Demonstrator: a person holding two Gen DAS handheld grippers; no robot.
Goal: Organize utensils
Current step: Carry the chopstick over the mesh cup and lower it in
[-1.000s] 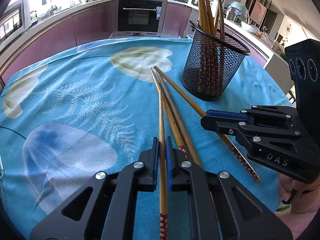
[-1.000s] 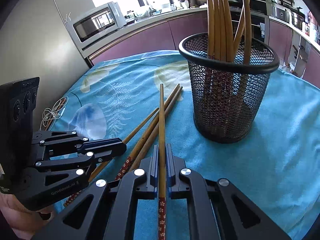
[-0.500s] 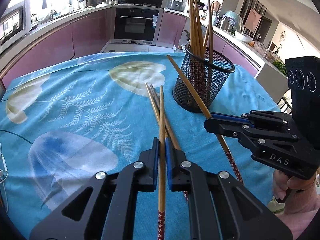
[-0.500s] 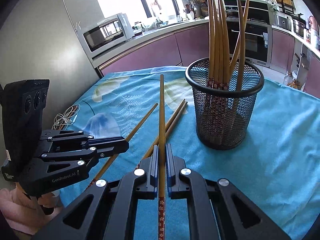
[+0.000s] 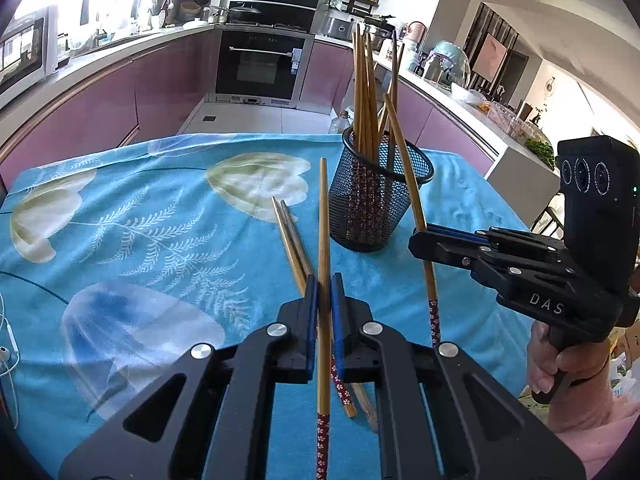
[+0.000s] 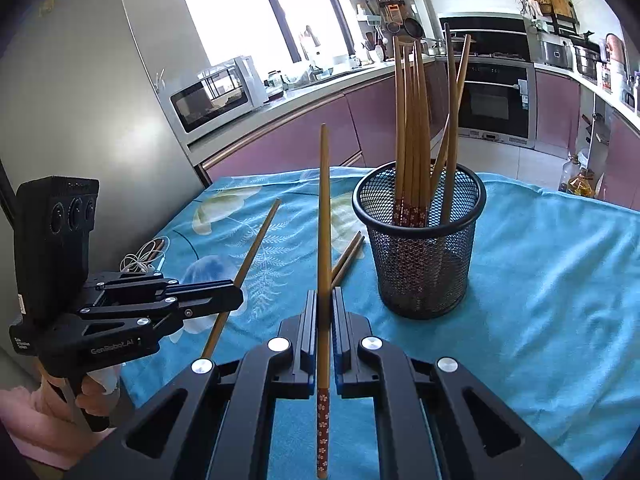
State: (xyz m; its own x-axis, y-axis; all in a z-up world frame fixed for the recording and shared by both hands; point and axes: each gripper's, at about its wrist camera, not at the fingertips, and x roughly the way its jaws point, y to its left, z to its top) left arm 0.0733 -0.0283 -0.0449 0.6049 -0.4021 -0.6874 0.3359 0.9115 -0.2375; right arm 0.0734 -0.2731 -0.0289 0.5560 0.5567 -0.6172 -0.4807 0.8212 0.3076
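The left gripper (image 5: 323, 292) is clamping tight on a single chopstick (image 5: 323, 240), its blue pads pinching the wooden shaft while the red flowered end is sticking out behind the jaws toward the camera and the thin tip is pointing up and forward, clear of the cloth. The right gripper (image 6: 324, 304) is likewise squeezing shut on a second chopstick (image 6: 324, 208), which is running straight ahead between its jaws, patterned end trailing back and tip standing raised beside the mesh holder (image 6: 420, 264). Seen from the left wrist, the right gripper (image 5: 424, 236) is hanging just right of the black mesh holder (image 5: 376, 216), and its chopstick (image 5: 404, 168) is slanting up across the holder's rim. A bundle of chopsticks (image 6: 416, 128) is already standing upright inside the holder, flowered ends down. Two loose chopsticks (image 5: 292, 240) are lying side by side on the blue leaf-printed tablecloth (image 5: 160, 220), just left of the holder and partly under the left gripper. A hand (image 5: 560, 364) is gripping the right gripper's handle. White earphone cable (image 6: 140, 260) is lying at the cloth's edge.
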